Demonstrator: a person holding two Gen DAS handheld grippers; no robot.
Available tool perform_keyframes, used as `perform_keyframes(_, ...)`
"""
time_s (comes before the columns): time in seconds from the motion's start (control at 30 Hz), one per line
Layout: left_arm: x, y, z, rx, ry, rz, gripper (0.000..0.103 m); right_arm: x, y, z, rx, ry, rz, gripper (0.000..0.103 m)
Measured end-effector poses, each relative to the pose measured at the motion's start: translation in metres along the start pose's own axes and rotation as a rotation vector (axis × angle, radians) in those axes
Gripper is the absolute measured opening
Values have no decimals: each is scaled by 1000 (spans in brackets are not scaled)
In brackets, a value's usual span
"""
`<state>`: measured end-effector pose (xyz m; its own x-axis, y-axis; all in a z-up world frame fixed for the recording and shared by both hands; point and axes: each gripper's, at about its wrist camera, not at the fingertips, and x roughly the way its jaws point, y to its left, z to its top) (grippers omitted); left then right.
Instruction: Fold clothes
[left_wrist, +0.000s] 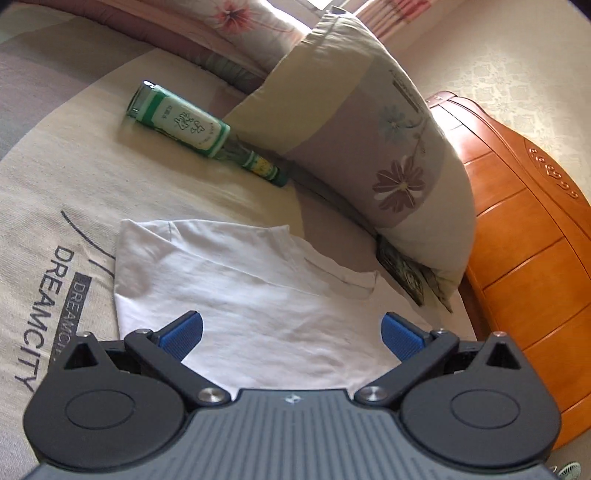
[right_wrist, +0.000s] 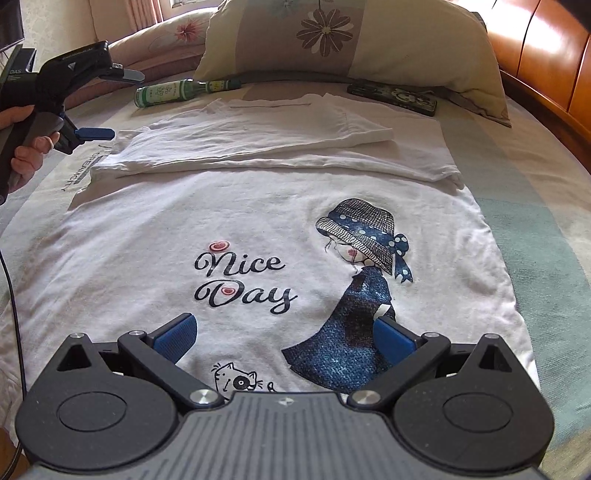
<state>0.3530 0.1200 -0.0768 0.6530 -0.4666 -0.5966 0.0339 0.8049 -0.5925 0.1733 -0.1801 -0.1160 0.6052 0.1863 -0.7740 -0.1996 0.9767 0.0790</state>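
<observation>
One white t-shirt (right_wrist: 258, 206), half-folded, printed front

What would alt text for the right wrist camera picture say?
A white T-shirt printed "Nice Day" lies on a bed, its far part folded over, under the open right claw. The left claw, hand-held, hovers at left; a green bottle lies beyond.
</observation>
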Motion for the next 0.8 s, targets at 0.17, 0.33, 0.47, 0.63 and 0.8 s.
perform_keyframes(0.17, -13, 1, -27, -4, 9, 2, 102, -4, -1, -1, -2, -9, 0, 103)
perform_keyframes(0.33, -27, 1, -54, -8, 5, -26, 102, -4, -1, -2, 4, -10, 2, 103)
perform_keyframes(0.47, -9, 2, -67, 31, 17, 33, 102, -4, 3, -3, -16, -7, 9, 103)
perform_keyframes(0.63, 3, 5, -72, 13, -137, 99, 102, -1, 1, -3, 1, -5, 5, 103)
perform_keyframes(0.8, -21, 12, -83, 6, -223, 241, 102, -1, 3, -3, -2, -6, 19, 103)
